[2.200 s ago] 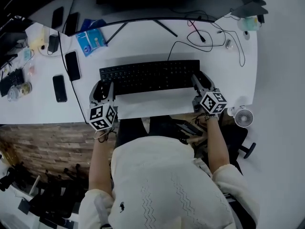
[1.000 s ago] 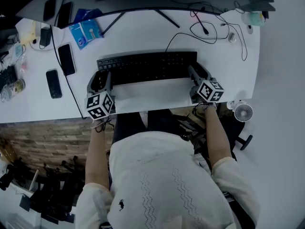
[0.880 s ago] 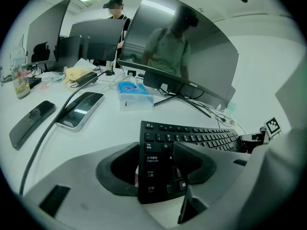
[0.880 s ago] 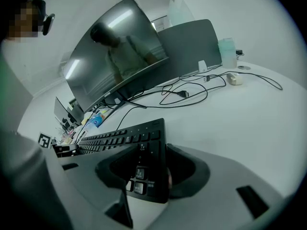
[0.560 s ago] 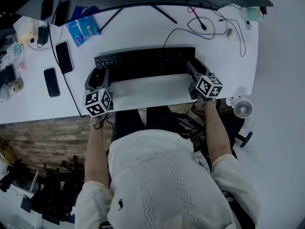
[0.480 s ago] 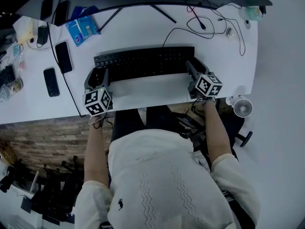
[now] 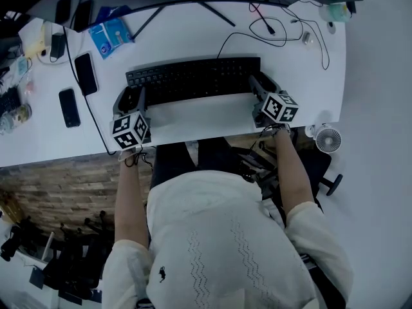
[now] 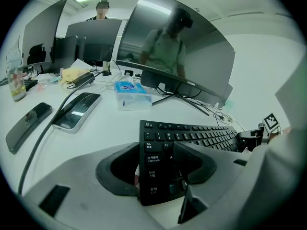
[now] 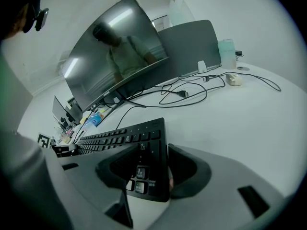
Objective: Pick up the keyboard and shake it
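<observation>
A black keyboard (image 7: 193, 79) lies crosswise over the white desk (image 7: 193, 47), in front of the monitor. My left gripper (image 7: 132, 99) is shut on its left end: in the left gripper view the jaws of the left gripper (image 8: 156, 169) clamp the keyboard (image 8: 192, 135) at the Caps Lock and Shift keys. My right gripper (image 7: 261, 85) is shut on the right end. In the right gripper view the right gripper (image 9: 153, 169) clasps the keyboard (image 9: 120, 133) by its corner keys. The near edge of the keyboard seems slightly off the desk.
Two phones (image 7: 85, 73) (image 7: 68, 107) and a cable lie left of the keyboard, a blue tissue pack (image 7: 108, 36) behind them. Loose cables (image 7: 283, 28) trail at the back right. The monitor (image 8: 177, 51) stands close behind. A small fan (image 7: 327, 140) sits beyond the desk's right front corner.
Both grippers stay clamped on the keyboard's ends. Keyboard and grippers have shifted a little away from the person, slightly more than the desk items around them.
</observation>
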Demonstrator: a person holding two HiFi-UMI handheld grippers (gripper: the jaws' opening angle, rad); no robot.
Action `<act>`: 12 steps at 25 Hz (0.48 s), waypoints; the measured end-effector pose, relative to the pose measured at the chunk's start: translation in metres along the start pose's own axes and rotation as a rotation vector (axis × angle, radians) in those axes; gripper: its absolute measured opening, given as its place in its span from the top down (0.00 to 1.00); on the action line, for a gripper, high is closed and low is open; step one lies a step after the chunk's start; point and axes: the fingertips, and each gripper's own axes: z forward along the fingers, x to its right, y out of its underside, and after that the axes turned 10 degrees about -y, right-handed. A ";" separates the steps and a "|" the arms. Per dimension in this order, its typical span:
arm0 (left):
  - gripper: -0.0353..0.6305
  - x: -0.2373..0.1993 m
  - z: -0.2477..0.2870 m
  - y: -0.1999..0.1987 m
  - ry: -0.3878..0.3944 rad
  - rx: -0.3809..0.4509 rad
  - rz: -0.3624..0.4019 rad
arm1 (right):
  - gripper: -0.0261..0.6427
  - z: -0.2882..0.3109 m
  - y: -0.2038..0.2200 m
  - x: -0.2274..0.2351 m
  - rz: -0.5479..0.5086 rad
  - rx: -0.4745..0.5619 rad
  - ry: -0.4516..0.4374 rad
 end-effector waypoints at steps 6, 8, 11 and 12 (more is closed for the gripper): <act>0.60 -0.001 0.000 0.001 -0.005 -0.016 -0.056 | 0.64 -0.002 -0.001 0.004 -0.020 -0.003 0.043; 0.60 -0.002 -0.001 0.001 -0.017 -0.020 -0.068 | 0.60 -0.004 -0.001 0.007 -0.017 -0.008 0.059; 0.60 -0.002 -0.006 -0.004 -0.048 0.000 -0.019 | 0.49 -0.008 -0.004 0.005 -0.036 -0.008 0.054; 0.60 -0.001 -0.009 -0.007 -0.055 0.012 -0.002 | 0.49 -0.010 -0.006 0.002 -0.051 -0.003 0.051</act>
